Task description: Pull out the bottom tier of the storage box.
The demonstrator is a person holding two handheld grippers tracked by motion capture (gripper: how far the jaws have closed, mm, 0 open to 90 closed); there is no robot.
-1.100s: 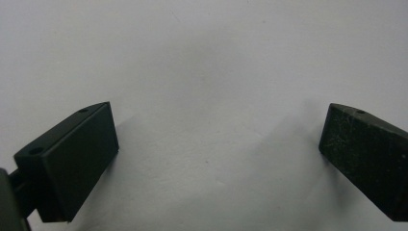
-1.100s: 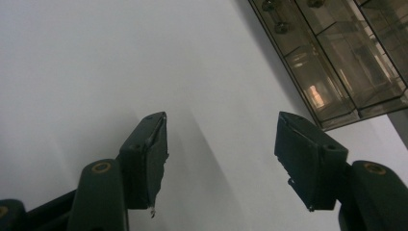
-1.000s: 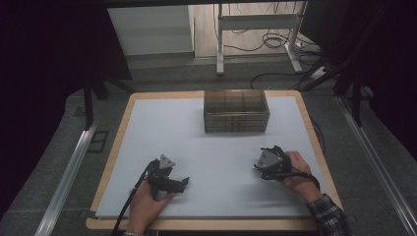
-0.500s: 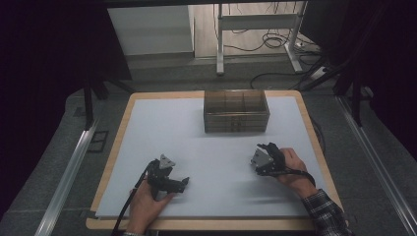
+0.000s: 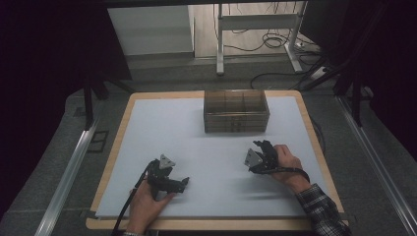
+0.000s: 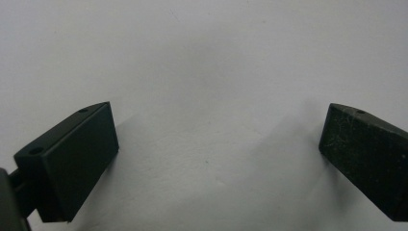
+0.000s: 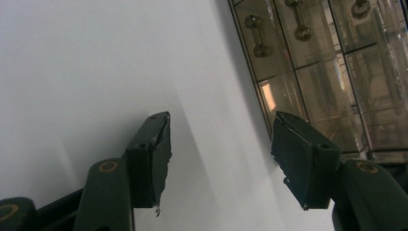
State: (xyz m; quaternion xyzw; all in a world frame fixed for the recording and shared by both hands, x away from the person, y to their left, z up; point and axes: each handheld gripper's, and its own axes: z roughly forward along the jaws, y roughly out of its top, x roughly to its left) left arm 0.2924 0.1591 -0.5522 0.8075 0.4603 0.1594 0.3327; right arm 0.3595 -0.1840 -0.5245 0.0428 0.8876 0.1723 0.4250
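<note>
The left gripper (image 5: pixel 186 183) is resting on the white mat (image 5: pixel 162 128) at the near left, jaws standing wide apart with nothing between them. The right gripper (image 5: pixel 259 146) is hovering at the near right, jaws parted and empty, having just been closing a little. It is pointing toward the smoky drawer box (image 5: pixel 236 111), which is sitting at the far middle; its drawers appear shut, though reflections blur them.

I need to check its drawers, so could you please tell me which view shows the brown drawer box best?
The right gripper view: the drawer box is close, with drawer fronts and handles plain. The high view shows the whole box at the table's far side, but small. The left gripper view faces bare white table.
</note>
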